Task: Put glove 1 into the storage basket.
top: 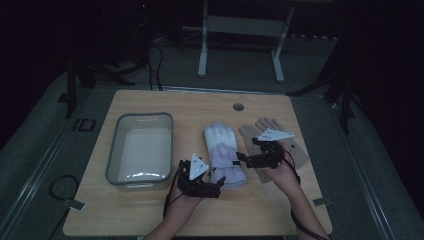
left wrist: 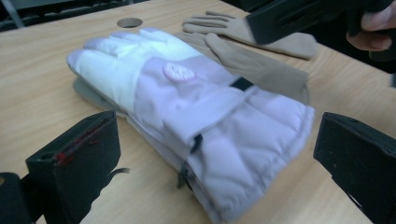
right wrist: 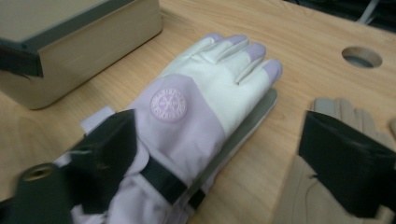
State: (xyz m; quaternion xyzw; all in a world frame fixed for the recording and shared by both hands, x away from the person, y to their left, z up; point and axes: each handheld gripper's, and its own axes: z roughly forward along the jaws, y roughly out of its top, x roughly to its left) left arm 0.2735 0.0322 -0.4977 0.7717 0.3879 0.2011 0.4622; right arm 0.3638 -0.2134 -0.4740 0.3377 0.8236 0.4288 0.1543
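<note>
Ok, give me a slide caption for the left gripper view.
Open left gripper approaches the cuff of stacked lilac-and-white ski gloves; tan gloves lie beyond on the wooden table.

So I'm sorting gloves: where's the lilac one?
In the high view the lilac glove lies mid-table, between the grey bin and the tan gloves.

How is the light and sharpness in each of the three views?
High view: dim, dark surroundings, faint glare inside the grey bin. Left gripper view: brighter, with the lilac ski glove soft at its cuff. Right gripper view: bright, glove badge sharp, near jaws blurred.
</note>
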